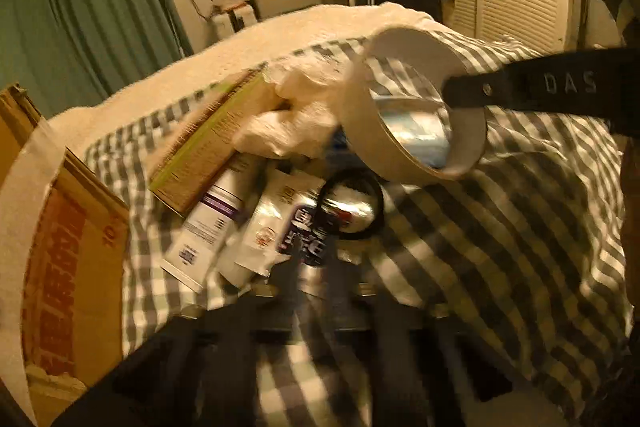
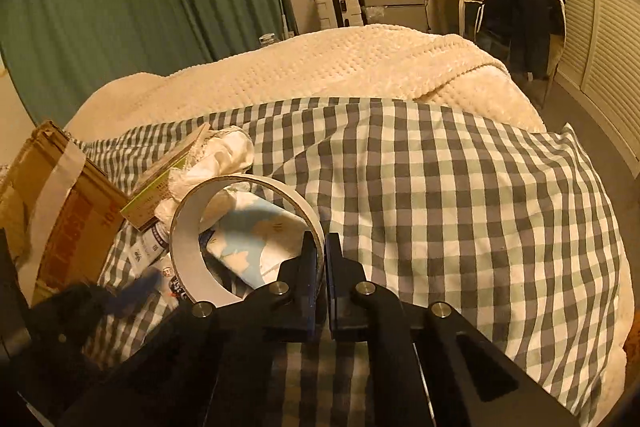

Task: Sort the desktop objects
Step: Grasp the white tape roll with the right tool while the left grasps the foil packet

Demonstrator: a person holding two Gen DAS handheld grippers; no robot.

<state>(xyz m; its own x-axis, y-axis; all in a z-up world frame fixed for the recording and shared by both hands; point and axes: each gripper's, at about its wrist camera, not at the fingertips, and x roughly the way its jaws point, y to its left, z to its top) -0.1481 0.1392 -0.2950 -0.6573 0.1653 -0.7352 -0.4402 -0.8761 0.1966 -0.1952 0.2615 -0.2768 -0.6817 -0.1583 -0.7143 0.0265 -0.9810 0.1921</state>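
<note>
A wide white tape ring (image 2: 188,243) hangs tilted above the pile on the checked cloth. My right gripper (image 2: 323,259) is shut on the ring's wall, one finger inside and one outside; in the left wrist view it reaches in from the right (image 1: 450,95) onto the ring (image 1: 400,39). A blue-and-white pack (image 2: 256,243) shows through the ring. My left gripper (image 1: 298,269), blurred at the bottom, is shut with its tips on the lower edge of a dark purple packet (image 1: 306,227). Beside the packet lie a white sachet (image 1: 264,223) and a white tube (image 1: 212,219).
An open cardboard box (image 1: 76,259) stands at the left edge. A green-edged carton (image 1: 208,143), crumpled white cloth (image 1: 296,119) and a black tape roll (image 1: 376,203) crowd the pile. The checked cloth (image 2: 460,211) spreads bare to the right, with a cream blanket (image 2: 340,63) behind.
</note>
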